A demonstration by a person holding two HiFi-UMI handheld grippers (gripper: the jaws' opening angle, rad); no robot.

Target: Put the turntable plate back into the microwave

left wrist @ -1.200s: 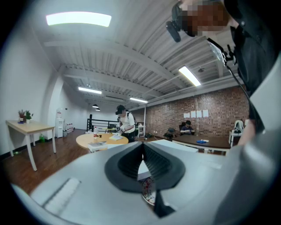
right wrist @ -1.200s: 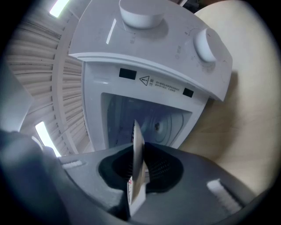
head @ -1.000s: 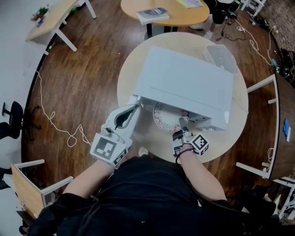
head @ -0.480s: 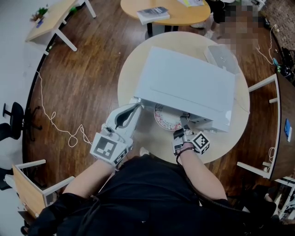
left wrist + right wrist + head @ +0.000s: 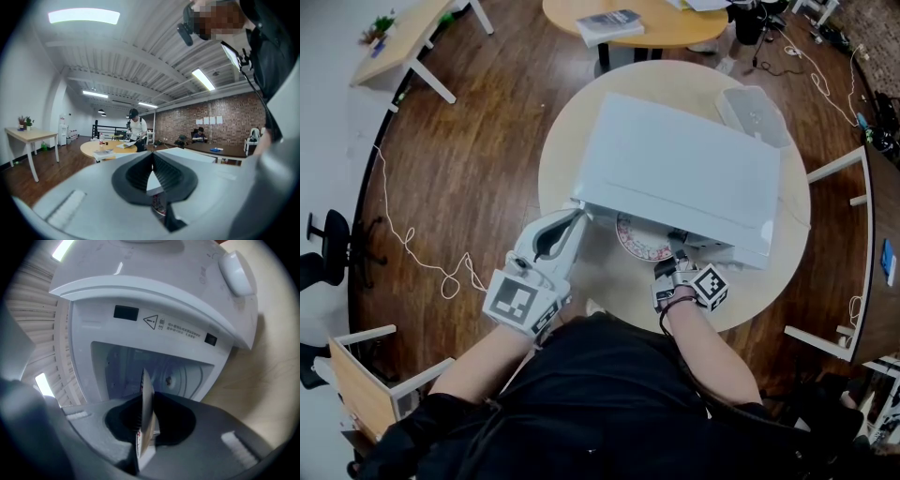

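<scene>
A white microwave [image 5: 680,173] stands on a round wooden table [image 5: 605,281]. The turntable plate [image 5: 642,242], with a floral rim, lies level at the microwave's front opening, its far part hidden under the microwave's top. My right gripper [image 5: 675,269] is shut on the plate's near edge. In the right gripper view the plate [image 5: 146,404] stands edge-on between the jaws, pointing into the open cavity [image 5: 164,373]. My left gripper [image 5: 575,217] rests against the microwave's left front corner. Its tips [image 5: 151,154] meet, and nothing shows between them.
A clear plastic container [image 5: 753,114] sits on the table behind the microwave. A second round table [image 5: 675,33] with a book stands beyond. A cable [image 5: 422,267] lies on the wooden floor at left. Wooden chairs flank the table at right.
The plate shows slightly less in front of the microwave than a second ago. Both grippers have hardly moved.
</scene>
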